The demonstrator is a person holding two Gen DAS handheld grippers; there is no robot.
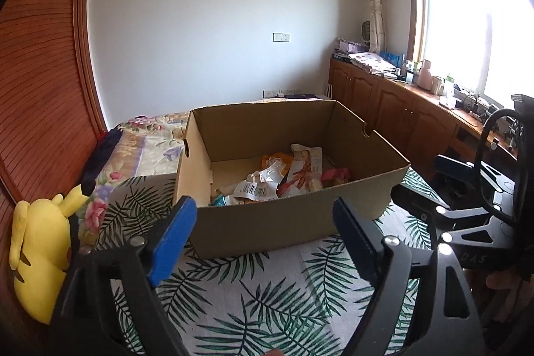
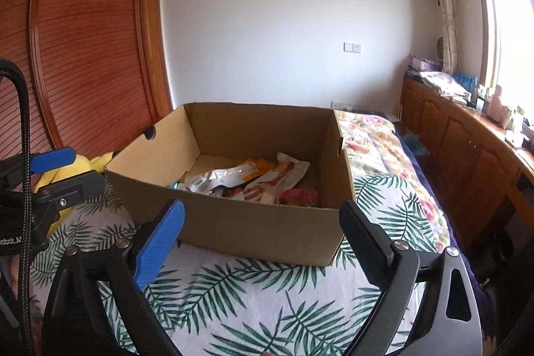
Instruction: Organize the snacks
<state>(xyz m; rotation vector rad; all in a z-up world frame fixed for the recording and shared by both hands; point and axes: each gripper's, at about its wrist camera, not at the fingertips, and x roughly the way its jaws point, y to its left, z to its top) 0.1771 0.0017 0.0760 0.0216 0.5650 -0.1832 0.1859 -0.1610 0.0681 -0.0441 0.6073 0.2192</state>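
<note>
An open cardboard box (image 1: 283, 216) stands on a leaf-print cloth (image 1: 267, 299) on the bed; it also shows in the right wrist view (image 2: 253, 229). Several snack packets (image 1: 283, 175) lie in a loose pile on its floor, also in the right wrist view (image 2: 253, 179). My left gripper (image 1: 263, 239) is open and empty, just in front of the box's near wall. My right gripper (image 2: 262, 239) is open and empty, also in front of the box. Each gripper shows at the edge of the other's view.
A yellow plush toy (image 1: 40, 242) lies left of the box, against a wooden wardrobe (image 1: 40, 82). A floral blanket (image 2: 377, 149) covers the bed behind and to the right of the box. Wooden cabinets (image 1: 393, 109) with clutter run under the window on the right.
</note>
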